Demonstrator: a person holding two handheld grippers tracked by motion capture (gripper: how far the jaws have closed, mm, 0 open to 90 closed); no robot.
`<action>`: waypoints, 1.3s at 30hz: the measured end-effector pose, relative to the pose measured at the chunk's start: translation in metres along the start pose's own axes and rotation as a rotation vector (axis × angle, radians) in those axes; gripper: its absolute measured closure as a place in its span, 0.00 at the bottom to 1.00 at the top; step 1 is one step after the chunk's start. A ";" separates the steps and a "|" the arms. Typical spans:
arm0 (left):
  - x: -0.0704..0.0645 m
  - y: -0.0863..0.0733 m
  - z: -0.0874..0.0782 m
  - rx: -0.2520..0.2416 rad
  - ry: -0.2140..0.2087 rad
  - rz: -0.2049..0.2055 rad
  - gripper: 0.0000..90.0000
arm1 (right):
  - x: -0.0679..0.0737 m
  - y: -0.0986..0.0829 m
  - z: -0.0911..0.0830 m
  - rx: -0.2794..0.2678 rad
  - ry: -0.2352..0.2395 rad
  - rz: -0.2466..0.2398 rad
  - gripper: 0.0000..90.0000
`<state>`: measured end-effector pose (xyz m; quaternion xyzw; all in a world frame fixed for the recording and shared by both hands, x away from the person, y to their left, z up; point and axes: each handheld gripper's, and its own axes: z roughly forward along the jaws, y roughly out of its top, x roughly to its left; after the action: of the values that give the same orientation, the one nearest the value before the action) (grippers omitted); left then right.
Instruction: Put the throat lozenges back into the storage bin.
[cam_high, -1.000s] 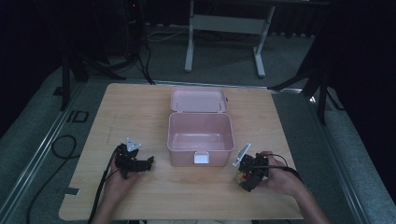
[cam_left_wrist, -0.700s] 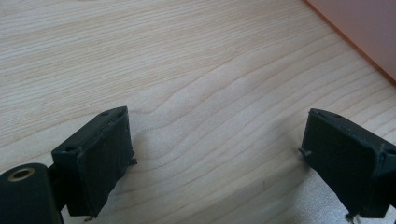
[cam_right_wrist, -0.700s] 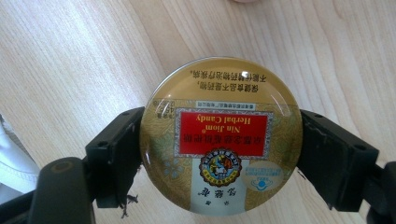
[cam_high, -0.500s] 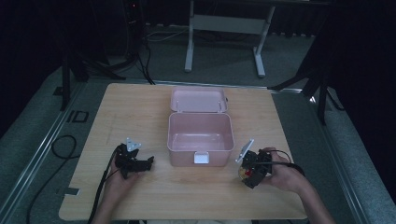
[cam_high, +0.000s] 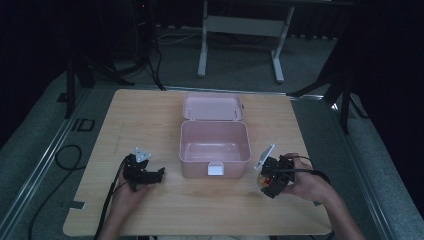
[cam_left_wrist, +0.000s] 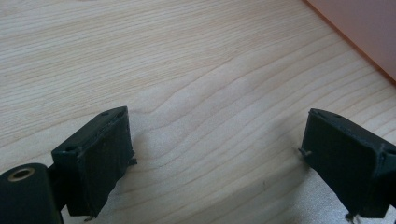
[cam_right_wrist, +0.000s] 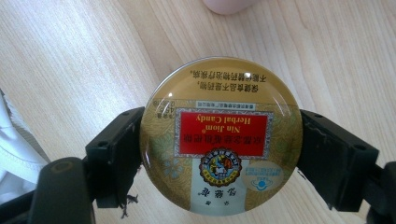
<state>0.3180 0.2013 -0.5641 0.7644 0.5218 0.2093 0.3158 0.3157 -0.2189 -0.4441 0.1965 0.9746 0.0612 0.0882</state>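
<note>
We've got the round herbal candy tin clamped in the right gripper, jaws pressed on opposite sides of its rim, label face toward the gripper camera. In the high view the tin sits in the gripper just off the front right corner of the open pink plastic box, low over the tabletop near its front edge. We can't tell whether the tin is touching the wood or just clear of it.

Left gripper is spread wide and holding nothing, resting near the front edge of the tabletop, left of the box. In its own view there is bare wood grain between the jaws, with the pink box wall at the upper right.

Box is empty as far as we can see, lid folded back flat behind it, white latch on the front wall.

Our read: the grasp is done and we're at the carry step, tin headed into the box.

Next move calls for:
- lift enough to clear the right wall of the box
- travel left and away over the opening
- lower to the floor of the box before letting go, since a round tin can roll or skid if dropped
- left gripper is free to steady the box or take the lid afterward

Risk: the grip is on a curved metal rim, so keep the tin level in transit.
</note>
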 end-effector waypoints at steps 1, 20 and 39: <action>0.000 0.000 0.000 0.000 0.000 0.000 0.10 | 0.000 0.000 -0.001 0.000 0.000 -0.001 0.22; 0.000 0.000 0.000 0.000 0.000 0.000 0.10 | -0.009 0.004 -0.021 -0.028 -0.010 -0.001 0.22; 0.000 0.000 0.000 0.000 0.000 0.000 0.10 | -0.020 0.010 -0.034 -0.036 -0.011 0.000 0.22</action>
<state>0.3180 0.2014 -0.5641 0.7644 0.5218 0.2091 0.3157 0.3311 -0.2209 -0.4064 0.1949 0.9729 0.0778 0.0972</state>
